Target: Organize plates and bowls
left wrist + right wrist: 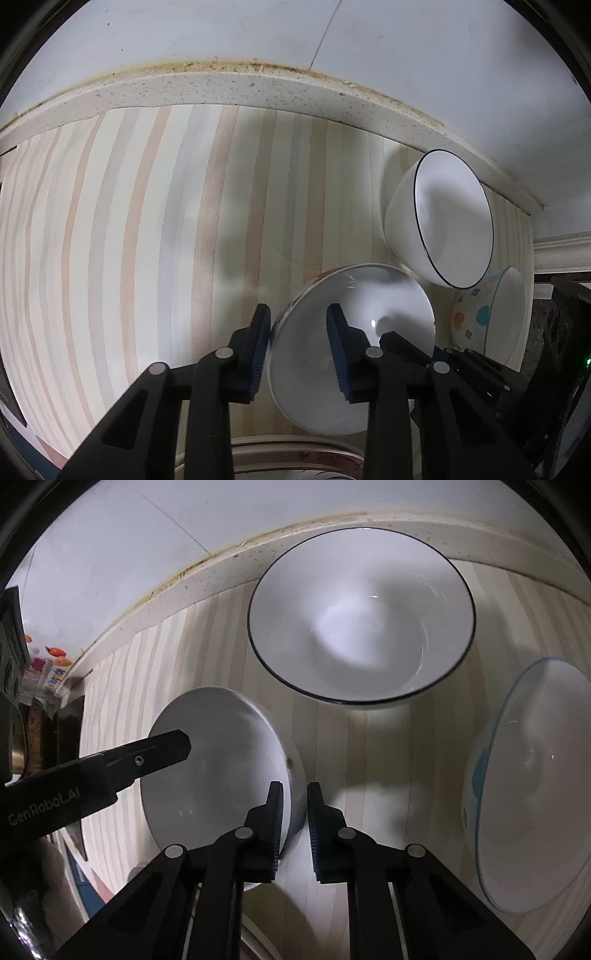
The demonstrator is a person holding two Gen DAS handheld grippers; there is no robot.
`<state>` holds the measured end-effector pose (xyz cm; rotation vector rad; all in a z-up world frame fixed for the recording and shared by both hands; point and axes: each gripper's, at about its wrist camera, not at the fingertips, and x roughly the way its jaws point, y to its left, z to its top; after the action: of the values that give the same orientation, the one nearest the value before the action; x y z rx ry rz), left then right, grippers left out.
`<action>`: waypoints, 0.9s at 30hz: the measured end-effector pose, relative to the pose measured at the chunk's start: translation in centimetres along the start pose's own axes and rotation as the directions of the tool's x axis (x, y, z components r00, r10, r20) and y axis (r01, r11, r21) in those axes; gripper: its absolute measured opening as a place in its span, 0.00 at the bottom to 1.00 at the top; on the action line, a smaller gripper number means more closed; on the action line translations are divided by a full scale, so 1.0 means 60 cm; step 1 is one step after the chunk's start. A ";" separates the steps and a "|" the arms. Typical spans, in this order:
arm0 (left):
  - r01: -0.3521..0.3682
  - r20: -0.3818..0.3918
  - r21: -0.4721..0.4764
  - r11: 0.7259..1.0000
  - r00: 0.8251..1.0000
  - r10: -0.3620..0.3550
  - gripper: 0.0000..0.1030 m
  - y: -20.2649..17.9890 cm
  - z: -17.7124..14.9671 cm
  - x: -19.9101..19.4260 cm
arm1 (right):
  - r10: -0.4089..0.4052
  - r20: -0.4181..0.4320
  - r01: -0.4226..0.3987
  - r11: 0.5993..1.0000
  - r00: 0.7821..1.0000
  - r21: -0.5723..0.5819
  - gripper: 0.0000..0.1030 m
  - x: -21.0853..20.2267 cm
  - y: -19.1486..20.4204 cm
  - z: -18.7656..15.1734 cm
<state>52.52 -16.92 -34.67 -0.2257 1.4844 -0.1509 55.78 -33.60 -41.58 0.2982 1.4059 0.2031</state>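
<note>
The left gripper (297, 347) has its two blue-padded fingers set astride the rim of a plain white bowl (354, 332), one pad against the outer wall and the other inside; the gap looks wider than the wall is thick, so whether it truly clamps the bowl is hard to tell from this view. The right gripper (295, 827) straddles the opposite rim of the same bowl (218, 768), one finger inside and one outside, jaws narrow and apparently pinching the wall. In the right wrist view the left gripper (110, 764) shows as a black arm reaching over the bowl from the left.

Behind this bowl stands a larger white bowl with a thin dark rim (362, 616), just beside it. To the right is a flowered bowl (532, 786) with a blue rim and coloured spots on its outside. At the bottom of the left wrist view, the edge of a patterned plate (295, 452) peeks out under the gripper.

Everything rests on a striped mat (147, 240) in pale beige, grey and cream bands. It lies on a speckled stone counter whose raised back edge (258, 88) is stained brown along the seam with the white tiled wall (221, 33). At far left in the right wrist view some colourful packets (51, 668) sit near the wall.
</note>
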 end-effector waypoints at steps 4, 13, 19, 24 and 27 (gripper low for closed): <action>-0.008 0.001 0.012 1.000 1.000 0.008 0.27 -0.001 -0.005 -0.003 | -0.010 0.000 0.010 1.000 1.000 -0.006 0.14 0.004 0.007 0.001; 0.028 0.009 0.023 0.999 1.000 -0.028 0.27 -0.022 -0.017 -0.035 | 0.000 -0.009 0.000 1.000 1.000 -0.012 0.14 -0.023 0.004 -0.007; 0.032 0.030 0.083 0.996 0.999 -0.035 0.27 -0.057 -0.045 -0.075 | 0.007 -0.010 -0.007 1.000 1.000 -0.012 0.14 -0.081 -0.013 -0.039; 0.046 0.014 0.125 0.991 0.999 -0.048 0.27 -0.100 -0.077 -0.086 | 0.023 -0.037 -0.022 1.000 0.999 0.017 0.14 -0.113 -0.043 -0.085; 0.051 0.005 0.181 0.982 0.999 -0.052 0.27 -0.136 -0.099 -0.095 | 0.041 -0.052 -0.038 0.998 0.998 0.052 0.14 -0.137 -0.071 -0.122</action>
<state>46.43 -23.80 -27.63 -0.1178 1.4466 -0.3246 47.12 -39.58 -36.28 0.3651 1.4598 0.2095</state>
